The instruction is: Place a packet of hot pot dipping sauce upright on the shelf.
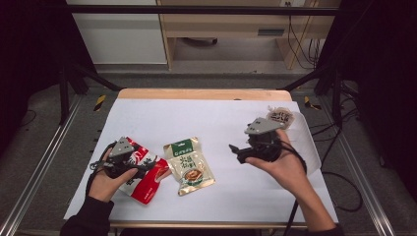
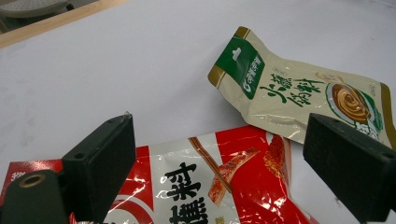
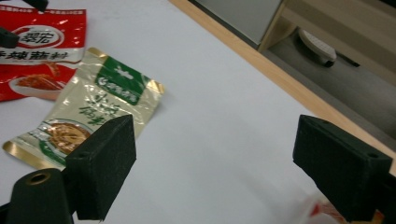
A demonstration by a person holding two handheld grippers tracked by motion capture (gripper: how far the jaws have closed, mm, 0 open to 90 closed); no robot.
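Observation:
A red snack packet (image 1: 146, 181) lies at the left of the white sheet (image 1: 221, 118). My left gripper (image 1: 145, 166) hovers just over it, jaws open. In the left gripper view the red packet (image 2: 233, 186) lies below and between the left gripper's (image 2: 219, 154) two spread pads, which do not press on it. A beige packet with a green top (image 1: 188, 164) lies at the centre, beside the red one. My right gripper (image 1: 235, 151) is held right of the beige packet, pointing left, open with nothing in it. The right gripper view has the right gripper (image 3: 215, 154) above bare sheet, the beige packet (image 3: 88, 112) beyond.
A small brown round packet (image 1: 281, 117) lies at the far right corner of the sheet, behind my right hand. The table's wooden far edge (image 1: 204, 93) runs along the back. Black frame bars stand on both sides.

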